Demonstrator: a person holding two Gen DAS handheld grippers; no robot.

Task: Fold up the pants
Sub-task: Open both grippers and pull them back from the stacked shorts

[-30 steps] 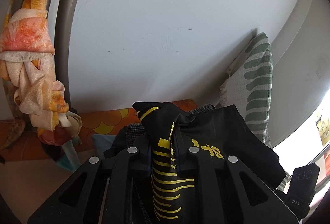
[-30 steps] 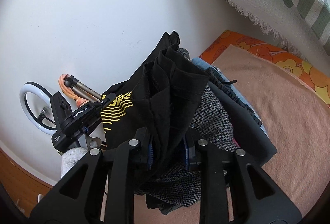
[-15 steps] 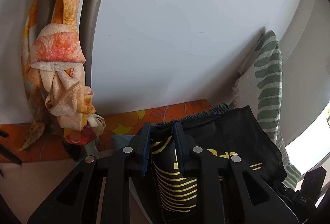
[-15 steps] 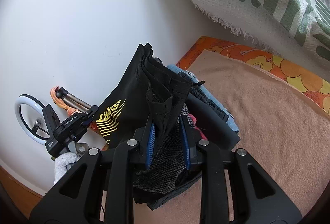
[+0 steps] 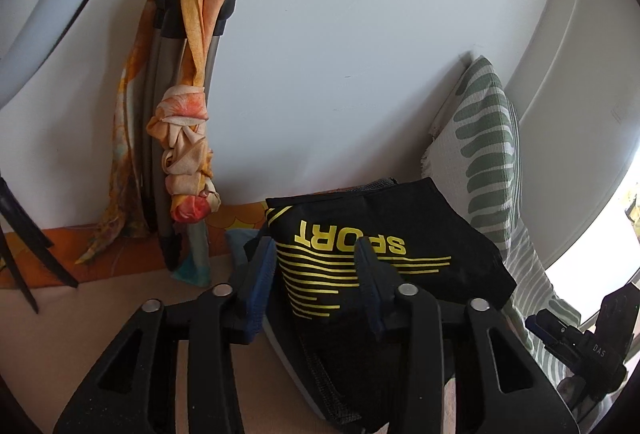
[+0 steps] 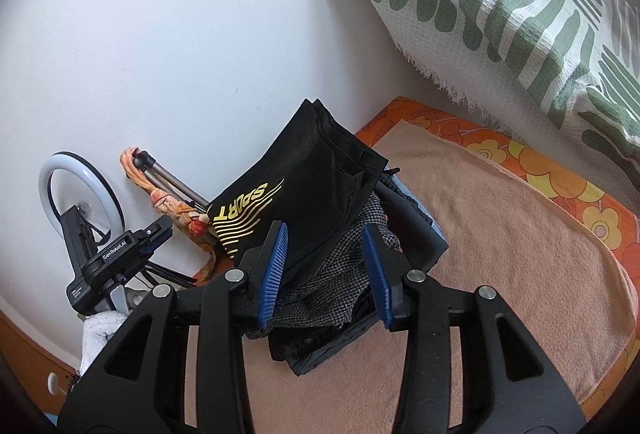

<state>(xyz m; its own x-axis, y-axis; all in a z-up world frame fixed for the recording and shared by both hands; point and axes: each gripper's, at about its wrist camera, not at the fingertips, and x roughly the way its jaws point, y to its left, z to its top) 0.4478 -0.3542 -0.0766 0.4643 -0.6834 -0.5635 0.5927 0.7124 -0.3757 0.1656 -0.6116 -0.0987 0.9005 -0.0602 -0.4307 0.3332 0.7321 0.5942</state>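
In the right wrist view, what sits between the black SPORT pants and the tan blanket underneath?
A stack of folded clothes: a grey houndstooth piece on darker ones. The black SPORT pants lie on top, and the tan blanket is under the stack. The right wrist view shows it best.

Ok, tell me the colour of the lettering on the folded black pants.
Yellow: the word SPORT on the black pants, clearest in the left wrist view.
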